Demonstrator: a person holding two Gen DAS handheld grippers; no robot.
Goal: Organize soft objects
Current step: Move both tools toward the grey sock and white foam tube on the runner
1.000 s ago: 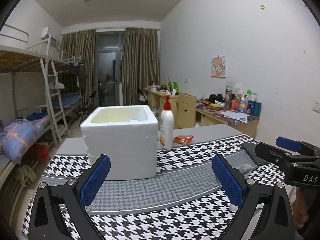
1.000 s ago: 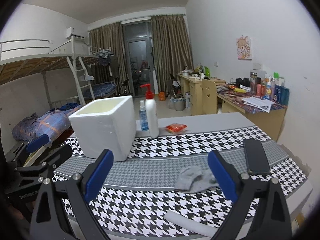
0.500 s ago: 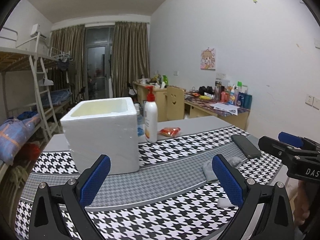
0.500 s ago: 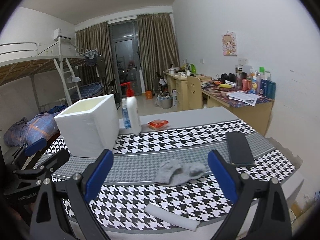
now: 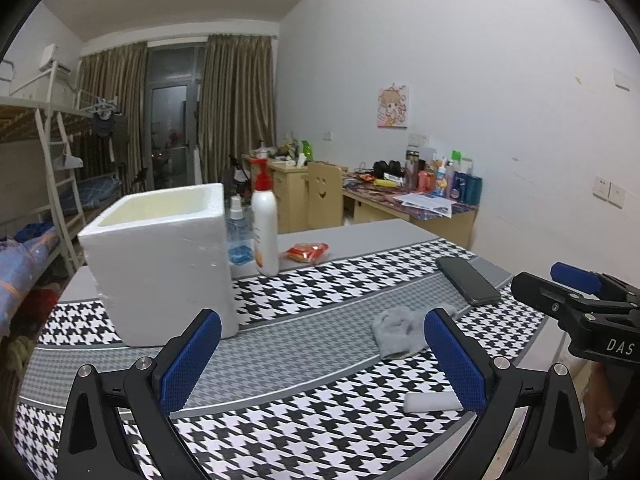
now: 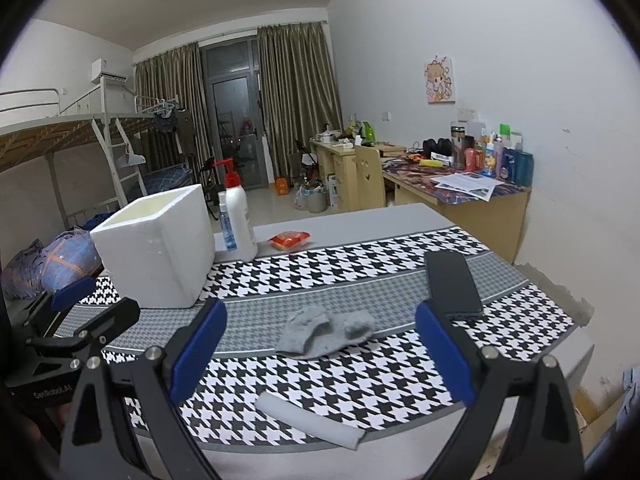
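A crumpled grey sock (image 6: 326,330) lies on the houndstooth tablecloth (image 6: 360,268); it also shows in the left wrist view (image 5: 398,332). A white foam roll (image 6: 310,420) lies near the table's front edge, and also shows in the left wrist view (image 5: 430,401). A white foam box (image 5: 160,256), open at the top, stands at the left; it also shows in the right wrist view (image 6: 158,248). My left gripper (image 5: 318,356) is open and empty, above the table in front of the box. My right gripper (image 6: 320,348) is open and empty, held above the sock and roll.
A black phone (image 6: 452,284) lies at the right of the table. A white pump bottle (image 5: 265,220), a small spray bottle (image 5: 238,232) and an orange snack packet (image 5: 307,251) stand behind the box. Desks, a wooden chair and bunk beds are beyond.
Both grippers have swung left to right across the table and drawn back a little; the sock, roll and phone now show in the left wrist view. Both stay open.
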